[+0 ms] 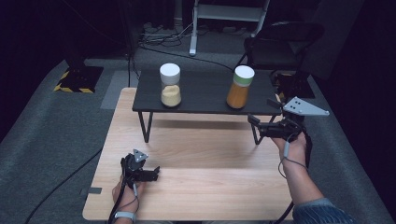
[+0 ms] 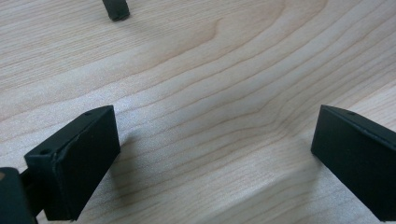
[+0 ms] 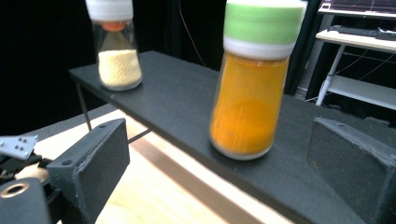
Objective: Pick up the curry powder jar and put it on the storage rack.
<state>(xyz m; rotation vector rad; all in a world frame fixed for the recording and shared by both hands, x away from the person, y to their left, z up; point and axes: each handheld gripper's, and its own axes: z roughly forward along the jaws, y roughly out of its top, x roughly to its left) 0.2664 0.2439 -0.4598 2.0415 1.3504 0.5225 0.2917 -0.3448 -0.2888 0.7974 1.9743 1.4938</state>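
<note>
1. While the right gripper (image 1: 256,125) hangs just short of the orange jar (image 1: 240,87), jaws spread and empty, the step in hand is judged to be the approach.
2. That jar stands upright on the black shelf (image 1: 201,95), well apart from the pale jar (image 1: 170,85).
3. Next move calls for jaws either side of the glass.
4. Left gripper (image 1: 152,173) rests spread on the wooden bench (image 1: 201,154).
5. Surroundings: grey carpet (image 1: 51,121), dark room.
</note>
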